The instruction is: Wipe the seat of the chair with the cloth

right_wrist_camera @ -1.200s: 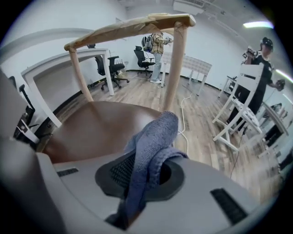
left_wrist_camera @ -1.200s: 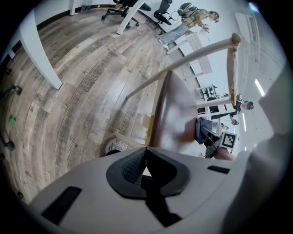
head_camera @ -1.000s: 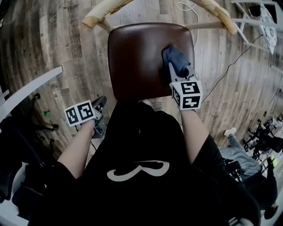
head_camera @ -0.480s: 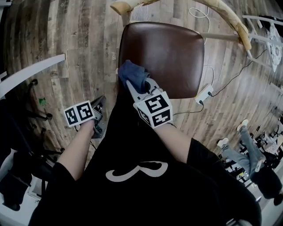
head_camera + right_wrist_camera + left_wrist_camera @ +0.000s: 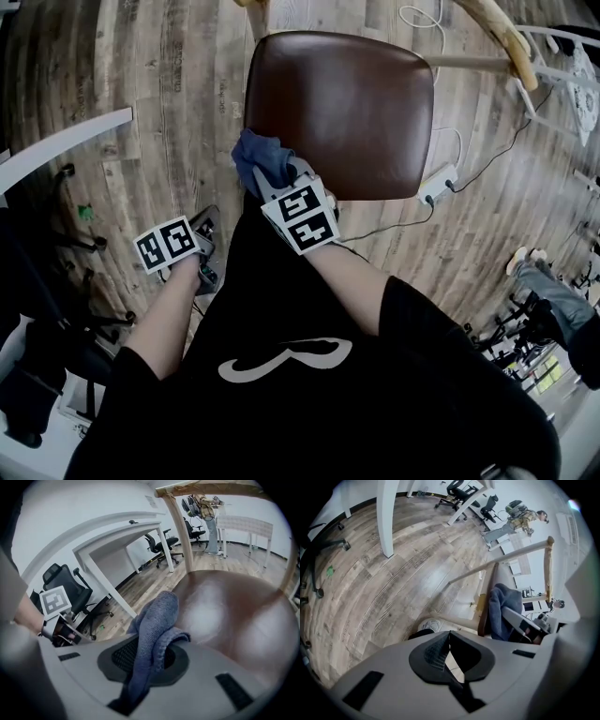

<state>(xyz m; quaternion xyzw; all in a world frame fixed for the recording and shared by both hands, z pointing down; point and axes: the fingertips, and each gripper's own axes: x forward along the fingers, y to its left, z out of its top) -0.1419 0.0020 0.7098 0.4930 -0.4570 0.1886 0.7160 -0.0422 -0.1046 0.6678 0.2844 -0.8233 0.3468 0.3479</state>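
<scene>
The brown leather chair seat point(image 5: 356, 103) fills the top middle of the head view. A blue cloth point(image 5: 264, 157) lies bunched on the seat's near left corner, and my right gripper point(image 5: 273, 178) is shut on it. In the right gripper view the cloth point(image 5: 157, 620) hangs out from between the jaws over the glossy seat point(image 5: 234, 606). My left gripper point(image 5: 208, 230) hangs low to the left of the chair, over the floor and apart from the seat. Its jaws are shut with nothing in them point(image 5: 449, 645). From the left gripper view the cloth point(image 5: 506, 606) shows at the seat's edge.
The chair's pale wooden back rail point(image 5: 497, 28) curves round the far side. A white power strip point(image 5: 438, 185) and its cable lie on the wooden floor to the right. A white desk edge point(image 5: 66, 155) stands at left. Office chairs point(image 5: 61, 588) stand beyond.
My right gripper has swept the cloth from the seat's far right part across to its near left corner. The left gripper has stayed where it was.
</scene>
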